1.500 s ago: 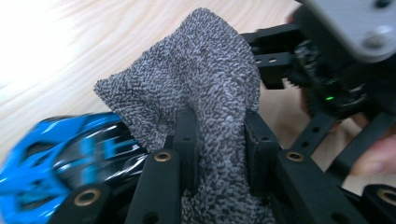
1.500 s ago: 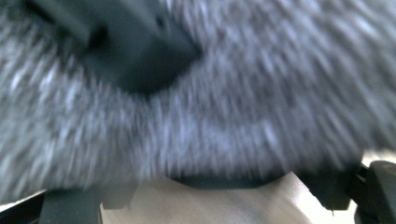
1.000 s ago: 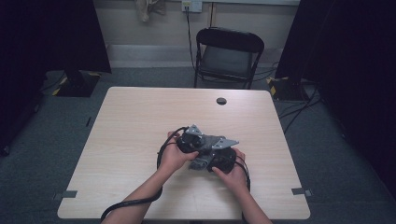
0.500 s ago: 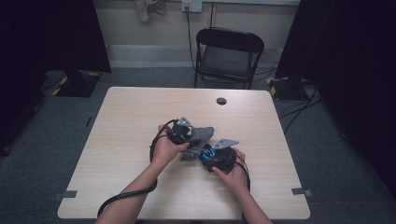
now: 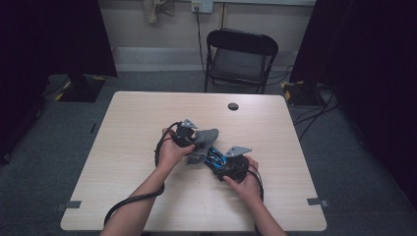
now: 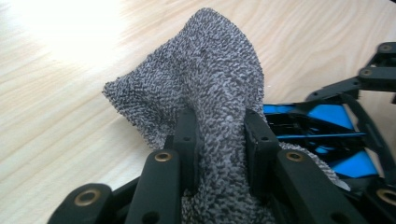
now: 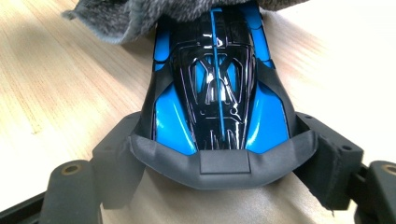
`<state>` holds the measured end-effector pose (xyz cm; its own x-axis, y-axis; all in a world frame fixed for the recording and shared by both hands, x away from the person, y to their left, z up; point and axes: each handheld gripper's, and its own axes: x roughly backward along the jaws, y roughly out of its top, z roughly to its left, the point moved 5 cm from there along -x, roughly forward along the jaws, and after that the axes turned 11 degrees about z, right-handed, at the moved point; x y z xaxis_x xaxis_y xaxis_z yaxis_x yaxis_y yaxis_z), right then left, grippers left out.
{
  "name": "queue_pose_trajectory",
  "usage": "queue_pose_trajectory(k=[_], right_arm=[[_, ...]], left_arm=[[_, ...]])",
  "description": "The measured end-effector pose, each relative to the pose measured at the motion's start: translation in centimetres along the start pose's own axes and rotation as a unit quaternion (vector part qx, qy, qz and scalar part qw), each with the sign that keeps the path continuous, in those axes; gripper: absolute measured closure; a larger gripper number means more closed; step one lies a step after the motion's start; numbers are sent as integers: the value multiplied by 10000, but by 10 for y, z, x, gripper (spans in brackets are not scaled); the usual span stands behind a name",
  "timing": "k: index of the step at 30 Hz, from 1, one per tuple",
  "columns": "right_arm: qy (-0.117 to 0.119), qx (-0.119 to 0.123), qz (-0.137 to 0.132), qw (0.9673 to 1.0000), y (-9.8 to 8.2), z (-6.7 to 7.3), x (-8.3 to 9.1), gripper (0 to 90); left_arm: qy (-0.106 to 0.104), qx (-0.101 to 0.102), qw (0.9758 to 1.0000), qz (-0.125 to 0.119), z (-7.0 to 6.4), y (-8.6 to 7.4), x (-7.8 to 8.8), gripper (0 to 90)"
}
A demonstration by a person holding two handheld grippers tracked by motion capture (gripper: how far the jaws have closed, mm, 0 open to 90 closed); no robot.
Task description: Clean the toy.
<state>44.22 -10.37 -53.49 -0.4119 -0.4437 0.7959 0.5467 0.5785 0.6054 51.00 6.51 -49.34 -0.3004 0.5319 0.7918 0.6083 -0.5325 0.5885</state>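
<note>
A blue and black toy car lies on the wooden table, its rear end clamped between the jaws of my right gripper. In the high view the car sits just ahead of the right gripper. My left gripper is shut on a bunched fold of grey terry cloth. The cloth drapes over the car's far end. From above, the left gripper holds the cloth left of and beyond the car. The car peeks out from behind the cloth.
A small black round disc sits near the table's far edge. A black folding chair stands beyond the table. Cables trail from both grippers toward the near edge. Bare wood surrounds both hands.
My left hand has moved left and away from me with the cloth still pinched, dragging it across the car. The right hand and the car have stayed put.
</note>
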Motion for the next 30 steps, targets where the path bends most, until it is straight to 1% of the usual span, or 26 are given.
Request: queue_pose_trajectory(k=[6, 8, 13, 16, 17, 20, 22, 24, 26, 27, 29, 30], right_arm=[[0, 1, -1, 10000, 0, 0, 0, 241], [1, 1, -1, 10000, 0, 0, 0, 241], [1, -1, -2, 10000, 0, 0, 0, 241], [0, 0, -2, 10000, 0, 0, 0, 241], [1, -1, -1, 10000, 0, 0, 0, 241], [1, -5, -3, 10000, 0, 0, 0, 241], [1, -4, -4, 10000, 0, 0, 0, 241], [1, -5, -4, 10000, 0, 0, 0, 241], [1, -5, -3, 10000, 0, 0, 0, 241], [1, 0, -4, 10000, 0, 0, 0, 241], [1, -3, -3, 10000, 0, 0, 0, 241], [1, -5, -4, 10000, 0, 0, 0, 240]], left_arm=[[80, 140, 9999, 30, 11, 0, -2, 710], [126, 142, 9998, 56, 15, 0, -3, 711], [145, 278, 9995, 52, 21, -1, -6, 710], [176, 296, 9994, 60, 25, -2, -7, 710], [158, 353, 9992, 50, 26, -2, -7, 710], [208, 360, 9991, 52, 29, -3, -7, 710], [174, 432, 9989, 32, 30, -4, -7, 709], [193, 464, 9987, 14, 32, -5, -6, 709], [242, 435, 9987, 62, 33, -6, -5, 709], [251, 477, 9985, 52, 33, -6, -4, 709], [217, 438, 9988, 17, 31, -4, 1, 709], [186, 453, 9988, -17, 29, -3, 3, 709]])
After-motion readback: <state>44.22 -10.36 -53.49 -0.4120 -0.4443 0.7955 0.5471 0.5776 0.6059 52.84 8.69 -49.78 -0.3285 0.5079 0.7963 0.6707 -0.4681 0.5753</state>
